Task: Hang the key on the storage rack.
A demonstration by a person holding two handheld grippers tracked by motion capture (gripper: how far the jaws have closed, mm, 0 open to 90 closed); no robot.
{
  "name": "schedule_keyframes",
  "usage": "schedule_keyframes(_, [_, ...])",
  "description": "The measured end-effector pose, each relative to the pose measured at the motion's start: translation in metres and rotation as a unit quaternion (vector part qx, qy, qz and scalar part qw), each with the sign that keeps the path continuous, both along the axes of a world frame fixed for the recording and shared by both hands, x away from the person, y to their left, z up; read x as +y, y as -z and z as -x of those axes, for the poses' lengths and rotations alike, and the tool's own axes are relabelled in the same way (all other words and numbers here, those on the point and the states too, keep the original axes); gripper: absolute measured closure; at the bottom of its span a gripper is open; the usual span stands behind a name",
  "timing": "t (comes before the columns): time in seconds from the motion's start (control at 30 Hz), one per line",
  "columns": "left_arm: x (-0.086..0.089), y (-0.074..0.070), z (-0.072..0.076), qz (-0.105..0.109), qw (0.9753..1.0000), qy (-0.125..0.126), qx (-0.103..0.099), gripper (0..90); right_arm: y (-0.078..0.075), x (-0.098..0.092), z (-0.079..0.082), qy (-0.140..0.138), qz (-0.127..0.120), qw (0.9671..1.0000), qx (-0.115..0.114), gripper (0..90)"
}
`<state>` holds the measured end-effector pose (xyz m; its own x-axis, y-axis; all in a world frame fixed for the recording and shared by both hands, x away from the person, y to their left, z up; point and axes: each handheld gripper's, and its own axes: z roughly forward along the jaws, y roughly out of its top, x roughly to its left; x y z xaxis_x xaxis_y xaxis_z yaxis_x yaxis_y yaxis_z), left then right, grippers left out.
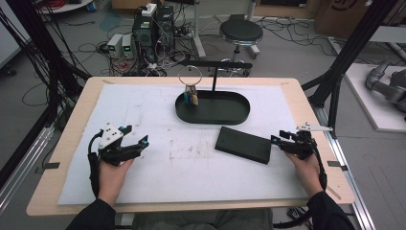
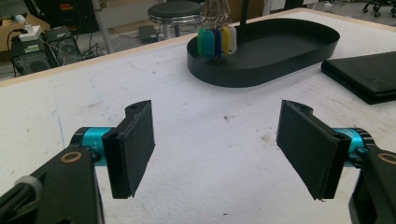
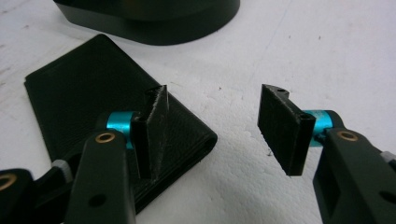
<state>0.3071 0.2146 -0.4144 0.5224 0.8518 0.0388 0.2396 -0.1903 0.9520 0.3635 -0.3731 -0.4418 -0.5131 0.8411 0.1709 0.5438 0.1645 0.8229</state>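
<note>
Table (image 1: 67,158) with white mat on top; black oval tray (image 1: 213,109) at centre back, its stand holding a key ring with coloured tags (image 1: 190,96) hanging over the tray's left end (hung so a grab from the front is easy, likely); black wallet (image 1: 243,144) flat on the mat, just front-right of the tray; right tongs (image 1: 281,140) jaws wide apart, empty, just beside the wallet's right edge, probably lined up to pinch it; left tongs (image 1: 135,136) also spread, empty, resting well apart at left.
</note>
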Motion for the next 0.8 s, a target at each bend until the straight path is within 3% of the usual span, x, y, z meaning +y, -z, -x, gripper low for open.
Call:
schedule_keyframes(0.23, [-0.002, 0.001, 0.004, -0.011, 0.9999, 0.006, 0.000, 27.7, 0.010, 0.006, -0.015, -0.009, 0.001, 0.9984, 0.056, 43.9])
schedule_keyframes(0.33, [-0.003, 0.001, 0.006, -0.013, 0.9999, 0.008, -0.002, 27.8, 0.012, 0.003, -0.019, -0.017, -0.016, 0.9968, 0.077, 44.7])
schedule_keyframes(0.4, [-0.003, 0.001, 0.006, -0.015, 0.9998, 0.011, -0.001, 27.8, 0.015, 0.001, -0.022, -0.018, -0.045, 0.9935, 0.103, 44.2])
schedule_keyframes(0.47, [-0.004, 0.002, 0.005, -0.016, 0.9998, 0.011, 0.001, 27.7, 0.015, 0.000, -0.023, -0.019, -0.052, 0.9928, 0.106, 44.8])
schedule_keyframes(0.53, [-0.005, 0.002, 0.005, -0.016, 0.9998, 0.013, 0.001, 27.8, 0.016, 0.000, -0.023, -0.025, -0.057, 0.9920, 0.110, 52.9])
schedule_keyframes(0.57, [-0.006, 0.002, 0.005, -0.016, 0.9998, 0.013, 0.001, 27.7, 0.017, -0.001, -0.023, -0.040, -0.078, 0.9884, 0.125, 61.3])
schedule_keyframes(0.6, [-0.007, 0.002, 0.005, -0.017, 0.9998, 0.014, 0.001, 27.7, 0.016, -0.001, -0.023, -0.041, -0.082, 0.9878, 0.126, 61.5])
schedule_keyframes(0.8, [-0.010, 0.000, 0.005, -0.024, 0.9995, 0.018, -0.004, 27.8, 0.011, 0.002, -0.019, -0.048, -0.054, 0.9922, 0.101, 71.5])
